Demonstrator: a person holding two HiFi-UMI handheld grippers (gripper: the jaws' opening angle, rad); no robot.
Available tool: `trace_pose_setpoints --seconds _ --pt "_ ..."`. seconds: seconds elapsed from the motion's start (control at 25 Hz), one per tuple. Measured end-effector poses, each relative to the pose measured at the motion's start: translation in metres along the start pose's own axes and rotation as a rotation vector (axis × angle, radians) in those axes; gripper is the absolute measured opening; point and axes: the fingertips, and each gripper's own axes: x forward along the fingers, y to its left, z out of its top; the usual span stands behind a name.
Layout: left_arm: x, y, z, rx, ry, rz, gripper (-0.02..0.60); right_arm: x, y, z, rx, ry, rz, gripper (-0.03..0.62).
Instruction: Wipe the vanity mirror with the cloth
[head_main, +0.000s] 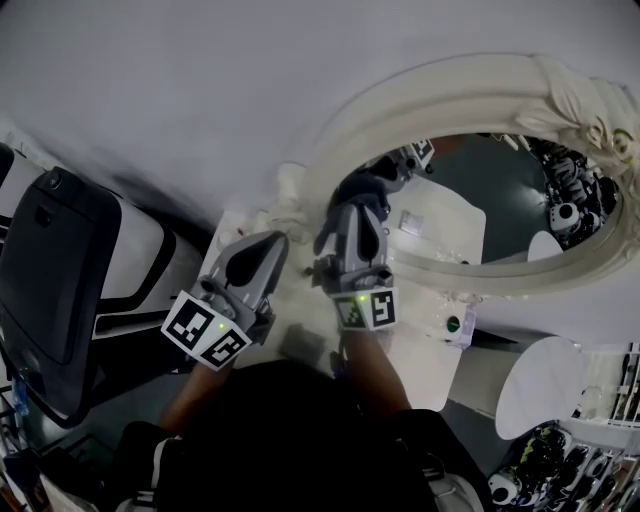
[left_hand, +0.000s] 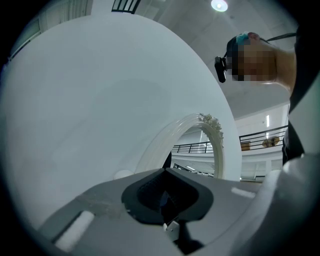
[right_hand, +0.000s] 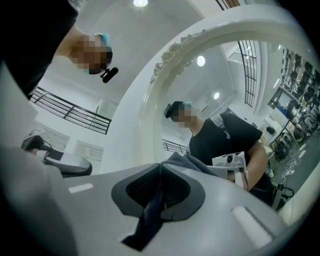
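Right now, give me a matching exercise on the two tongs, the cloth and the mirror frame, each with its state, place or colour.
1. left tongs
2. right tongs
3. cloth
4. mirror frame

A. cream, carved
B. shut on the cloth
C. grey-blue, at the glass
D. shut, left of the frame

Pairs: 1-D, 2-B, 3-C, 4-A

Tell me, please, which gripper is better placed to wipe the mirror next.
Right. The right gripper is shut on the cloth, and its tip is at the lower left part of the mirror. The left gripper is shut, holds no cloth and sits beside the frame, off the glass.
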Motion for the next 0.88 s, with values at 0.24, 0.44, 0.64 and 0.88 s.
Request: trace_pose_setpoints --seconds 0.24,0.44,0.64,0.88 --pt "-0.012 -0.016 0.006 0.01 -0.023 -0.025 0.005 -0.013 0.013 0.032 0.007 -0.027 -0.012 0.023" --pt "-0.019 -0.03 0.005 0.003 -0.028 -0.045 0.005 -0.031 0.014 0.054 0.03 -0.033 -0.052 0.023" --pt "-0.027 -0.04 -0.001 0.007 -0.007 -0.046 0.005 -0.052 0.012 0.066 0.064 0.0 -0.117 0.023" --pt "-0.035 -0.044 -0.01 -0.02 -0.005 -0.061 0.005 -0.072 0.023 0.075 0.009 0.043 -0.142 0.023"
